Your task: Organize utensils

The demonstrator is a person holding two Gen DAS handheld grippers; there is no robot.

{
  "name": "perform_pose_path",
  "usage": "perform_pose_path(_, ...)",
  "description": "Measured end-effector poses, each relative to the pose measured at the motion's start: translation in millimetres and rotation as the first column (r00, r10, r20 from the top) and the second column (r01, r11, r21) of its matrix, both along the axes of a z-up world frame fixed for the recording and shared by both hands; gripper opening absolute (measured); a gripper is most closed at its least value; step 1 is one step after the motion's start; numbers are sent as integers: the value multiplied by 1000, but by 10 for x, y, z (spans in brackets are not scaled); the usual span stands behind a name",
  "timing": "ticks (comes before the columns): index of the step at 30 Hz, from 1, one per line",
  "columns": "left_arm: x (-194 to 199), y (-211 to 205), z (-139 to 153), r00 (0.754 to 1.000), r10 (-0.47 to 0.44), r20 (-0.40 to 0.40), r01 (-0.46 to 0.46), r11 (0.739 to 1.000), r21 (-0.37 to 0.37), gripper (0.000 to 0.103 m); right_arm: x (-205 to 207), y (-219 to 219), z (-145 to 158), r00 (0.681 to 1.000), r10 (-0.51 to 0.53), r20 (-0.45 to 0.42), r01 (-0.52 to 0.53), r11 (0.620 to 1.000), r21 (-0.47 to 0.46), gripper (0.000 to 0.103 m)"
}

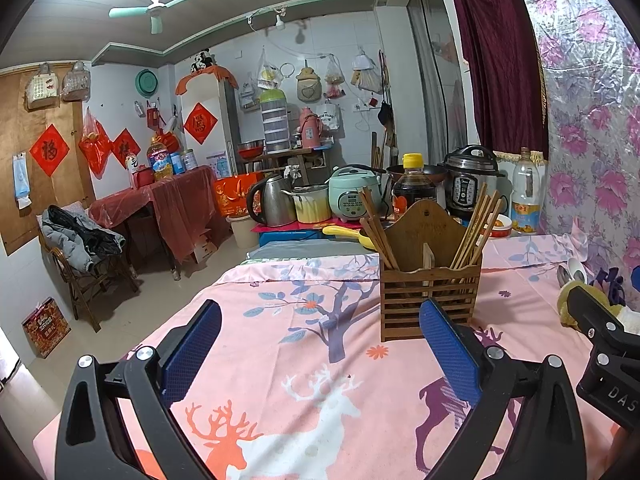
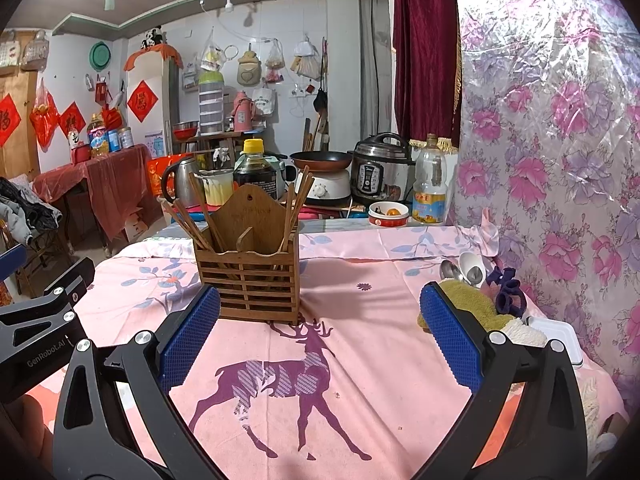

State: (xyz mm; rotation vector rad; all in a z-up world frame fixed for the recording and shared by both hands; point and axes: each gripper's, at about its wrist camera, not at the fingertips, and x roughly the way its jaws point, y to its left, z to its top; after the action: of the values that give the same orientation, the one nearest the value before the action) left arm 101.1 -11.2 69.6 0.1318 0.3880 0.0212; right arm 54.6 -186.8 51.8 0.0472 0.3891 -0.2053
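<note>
A slatted wooden utensil holder (image 1: pixel 430 292) (image 2: pixel 250 286) stands upright on the pink deer-print tablecloth (image 1: pixel 320 344) (image 2: pixel 360 344), with several wooden chopsticks (image 1: pixel 478 226) (image 2: pixel 200 216) in both of its compartments. Metal and white spoons (image 2: pixel 466 269) (image 1: pixel 570 271) lie at the table's right, behind a green cloth (image 2: pixel 470 305). My left gripper (image 1: pixel 320 344) is open and empty, just in front of and left of the holder. My right gripper (image 2: pixel 320 338) is open and empty, in front of and right of the holder. The right gripper's body shows in the left wrist view (image 1: pixel 600 340).
A white lidded box (image 2: pixel 558 340) and a purple cloth (image 2: pixel 508 288) lie by the flowered wall covering (image 2: pixel 560 140) on the right. Behind the table stand a soy sauce bottle (image 2: pixel 256 172), oil bottle (image 2: pixel 430 184), pressure cooker (image 2: pixel 380 172), kettle (image 2: pixel 182 182) and a small bowl (image 2: pixel 388 213).
</note>
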Motion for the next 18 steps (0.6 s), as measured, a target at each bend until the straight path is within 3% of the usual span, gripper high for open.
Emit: perform_pose_path(18,-32,-14,-45,1000,-29,3,29,1000,9,97,1,-6,3,1000,0,0,0,1000,-1,97)
